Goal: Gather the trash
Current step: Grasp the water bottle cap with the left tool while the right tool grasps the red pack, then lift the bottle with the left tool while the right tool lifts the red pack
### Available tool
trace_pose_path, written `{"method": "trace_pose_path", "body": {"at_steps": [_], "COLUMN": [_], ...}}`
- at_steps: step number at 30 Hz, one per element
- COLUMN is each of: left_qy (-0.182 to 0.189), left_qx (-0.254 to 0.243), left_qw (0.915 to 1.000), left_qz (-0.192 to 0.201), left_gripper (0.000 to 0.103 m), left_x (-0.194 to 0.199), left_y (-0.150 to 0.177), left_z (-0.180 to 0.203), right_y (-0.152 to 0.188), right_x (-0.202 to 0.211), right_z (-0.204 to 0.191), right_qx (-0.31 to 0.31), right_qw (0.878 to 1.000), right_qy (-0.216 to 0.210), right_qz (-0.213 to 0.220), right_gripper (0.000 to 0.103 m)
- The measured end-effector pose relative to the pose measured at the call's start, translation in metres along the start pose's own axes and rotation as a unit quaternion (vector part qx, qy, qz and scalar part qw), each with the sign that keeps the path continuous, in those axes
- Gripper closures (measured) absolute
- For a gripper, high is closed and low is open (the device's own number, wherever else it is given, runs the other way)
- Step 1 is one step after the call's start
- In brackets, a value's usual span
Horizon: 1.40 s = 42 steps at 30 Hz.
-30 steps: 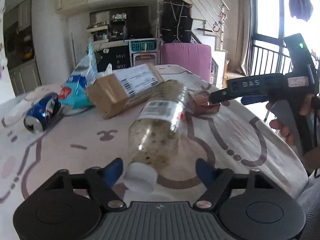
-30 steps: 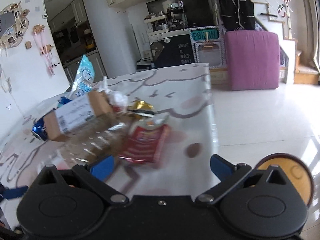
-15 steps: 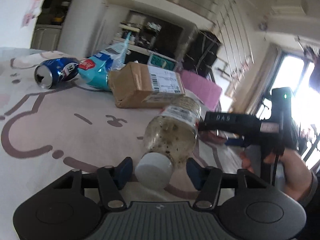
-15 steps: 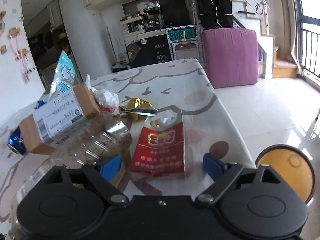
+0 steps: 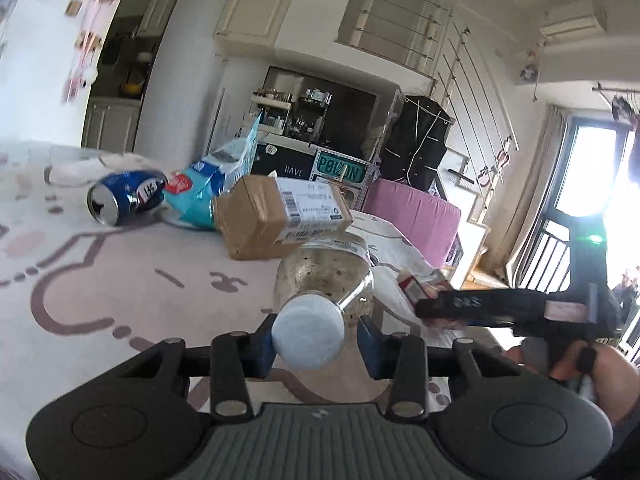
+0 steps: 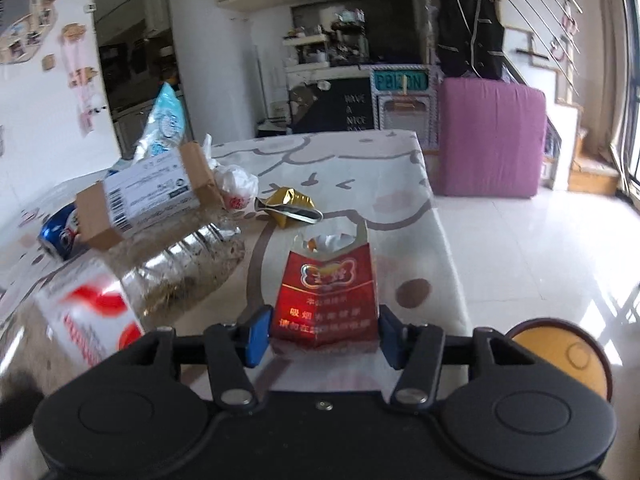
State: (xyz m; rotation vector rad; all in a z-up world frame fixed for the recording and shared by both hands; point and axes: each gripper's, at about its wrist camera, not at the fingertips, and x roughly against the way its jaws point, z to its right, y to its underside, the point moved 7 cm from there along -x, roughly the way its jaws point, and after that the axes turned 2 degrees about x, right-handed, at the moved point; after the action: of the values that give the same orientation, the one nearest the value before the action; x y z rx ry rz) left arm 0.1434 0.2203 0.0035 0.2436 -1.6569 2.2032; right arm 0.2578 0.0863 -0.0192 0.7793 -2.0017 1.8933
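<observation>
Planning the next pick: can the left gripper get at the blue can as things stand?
Probably not yet: the left gripper has been closing around the bottle's neck. Otherwise the cloth toward the can looks bare.

Bottle (image 5: 324, 280) before box (image 5: 276, 216); can (image 5: 124, 202) left.

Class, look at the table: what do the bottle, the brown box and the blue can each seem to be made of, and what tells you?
Bottle: clear, glossy plastic, likely; you see through its speckled wall, and the white cap looks matte.
Brown box: cardboard, dull brown, taped, with a white paper shipping label.
Blue can: probably aluminium; printed glossy side, bare silvery top.
</observation>
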Motion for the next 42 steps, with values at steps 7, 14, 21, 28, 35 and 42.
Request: {"method": "trace_pose_path", "body": {"at_steps": [7, 14, 21, 28, 35, 42], "left_qy": [-0.025, -0.083, -0.08, -0.055, -0.033, -0.028], "left_qx": [0.015, 0.045, 0.055, 0.07, 0.057, 0.075], "left_qw": [0.9991, 0.9917, 0.9943, 0.9959, 0.9967, 0.9958], "left_qz": [0.032, 0.088, 0.045, -0.015, -0.046, -0.045], "left_gripper": [0.059, 0.051, 0.046, 0.042, 0.055, 0.061], "left_x": [0.007, 0.015, 0.015, 0.02, 0.017, 0.016], "left_y": [-0.006, -0.018, -0.008, 0.006, 0.026, 0.026], "left_z": [0.002, 0.005, 0.0, -0.015, -0.022, -0.025], "right_y": [0.02, 0.036, 0.046, 0.05, 0.052, 0.053], "right_x": [0.036, 0.055, 0.059, 0.061, 0.061, 0.061], "right_z": [0.002, 0.004, 0.002, 0.005, 0.005, 0.003], "right_qx": [0.016, 0.021, 0.03, 0.028, 0.03, 0.034], "right_qw": [0.999, 0.999, 0.998, 0.998, 0.998, 0.998], "right_qy": [-0.04, -0.045, -0.053, -0.059, -0.06, -0.058], "right_qz": [0.002, 0.009, 0.005, 0.007, 0.01, 0.013], "right_gripper": [0.048, 0.047, 0.047, 0.047, 0.047, 0.047]}}
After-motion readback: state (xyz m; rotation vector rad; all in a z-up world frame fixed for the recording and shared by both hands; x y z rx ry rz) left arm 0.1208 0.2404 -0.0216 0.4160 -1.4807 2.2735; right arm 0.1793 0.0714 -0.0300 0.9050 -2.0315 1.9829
